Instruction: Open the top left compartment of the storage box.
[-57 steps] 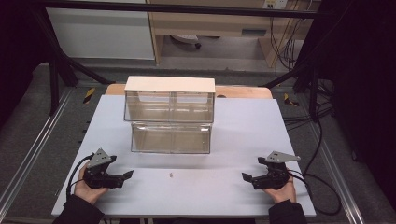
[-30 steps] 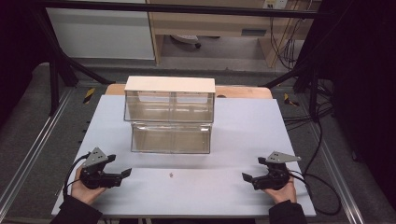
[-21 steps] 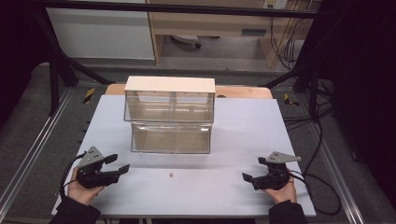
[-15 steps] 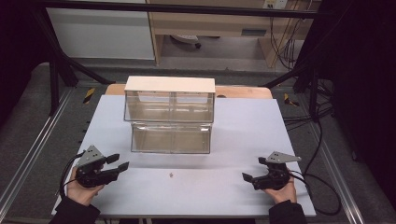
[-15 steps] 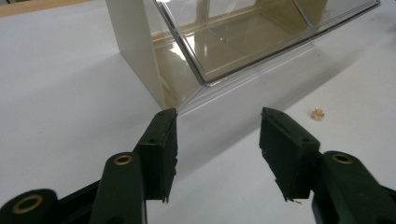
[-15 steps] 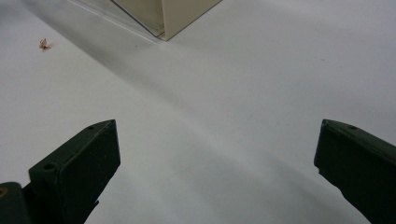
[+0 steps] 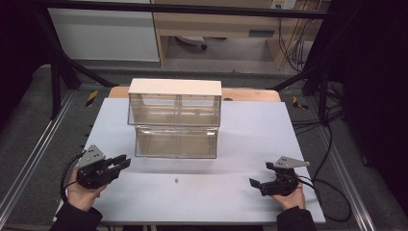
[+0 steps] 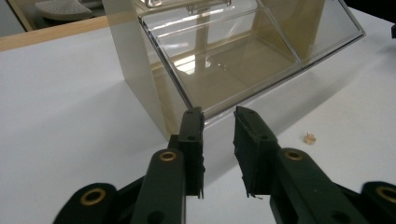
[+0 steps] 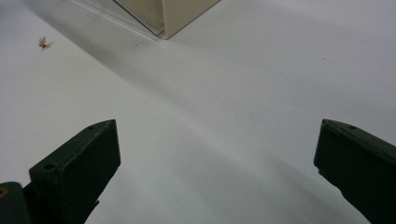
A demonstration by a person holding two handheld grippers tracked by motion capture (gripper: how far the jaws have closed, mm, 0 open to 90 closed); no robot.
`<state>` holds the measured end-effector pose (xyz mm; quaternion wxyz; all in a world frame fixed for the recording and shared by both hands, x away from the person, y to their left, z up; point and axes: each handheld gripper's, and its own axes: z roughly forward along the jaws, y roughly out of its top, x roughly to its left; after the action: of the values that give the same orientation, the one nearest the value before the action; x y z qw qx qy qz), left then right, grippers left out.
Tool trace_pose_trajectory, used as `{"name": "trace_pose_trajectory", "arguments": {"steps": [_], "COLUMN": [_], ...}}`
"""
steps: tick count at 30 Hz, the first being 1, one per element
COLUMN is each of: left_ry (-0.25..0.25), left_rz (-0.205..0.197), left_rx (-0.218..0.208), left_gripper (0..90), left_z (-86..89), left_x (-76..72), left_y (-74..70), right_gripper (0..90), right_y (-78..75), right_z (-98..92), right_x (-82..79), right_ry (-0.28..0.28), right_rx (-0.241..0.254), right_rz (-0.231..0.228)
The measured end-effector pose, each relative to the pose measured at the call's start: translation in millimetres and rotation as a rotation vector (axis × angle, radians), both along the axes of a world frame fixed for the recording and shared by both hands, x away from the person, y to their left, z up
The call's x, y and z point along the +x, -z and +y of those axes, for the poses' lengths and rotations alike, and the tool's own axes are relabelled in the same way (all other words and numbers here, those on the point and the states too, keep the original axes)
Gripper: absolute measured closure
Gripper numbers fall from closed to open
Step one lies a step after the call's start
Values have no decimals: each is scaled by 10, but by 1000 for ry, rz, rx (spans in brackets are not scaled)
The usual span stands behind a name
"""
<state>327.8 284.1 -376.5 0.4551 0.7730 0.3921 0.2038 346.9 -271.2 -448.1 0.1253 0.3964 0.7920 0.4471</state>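
Fingers, left gripper (image 8: pixel 218 116): just narrowing, small gap, nothing between.
Fingers, right gripper (image 9: pixel 217 140): spread wide.
Nearby: clear plastic two-tier bin (image 7: pixel 174 119), white table (image 7: pixel 250 134).

Two handheld grippers, matte black bodies. Left gripper (image 7: pixel 122 162): grey three-cornered plate on top with small holes, black cable looping off the rear. Right gripper (image 7: pixel 260 180): same grey plate, black cable trailing off the back. Fingers (image 8: pixel 194 147) flat black slabs with rough-edged pads; brass-coloured rivets at the linkage pivots, small screw holes in the finger faces. Right fingers (image 9: pixel 81 163) wedge-shaped, black, small holes near the tips. Dark sleeves at both wrists.
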Motion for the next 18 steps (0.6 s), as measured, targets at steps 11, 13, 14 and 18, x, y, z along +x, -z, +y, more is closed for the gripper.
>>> {"name": "trace_pose_trajectory", "arguments": {"steps": [11,13,14,18], "left_ry": [1,-7,-6,-7], "left_rz": [-29,-39,-39,-41], "left_rx": [6,3,5,-4], "left_gripper": [872,889,892,893], "left_z": [-72,-92,-100,-124], "left_x": [34,48,54,72], "left_y": [-112,-135,-144,-167], "right_gripper": [11,11,11,11], "right_y": [-1,0,0,-1], "right_z": [-4,1,1,-4], "right_x": [1,-2,-2,2], "right_ry": [-2,1,0,-2], "right_rx": [-4,-1,-1,-4], "right_rz": [-4,2,1,-5]}}
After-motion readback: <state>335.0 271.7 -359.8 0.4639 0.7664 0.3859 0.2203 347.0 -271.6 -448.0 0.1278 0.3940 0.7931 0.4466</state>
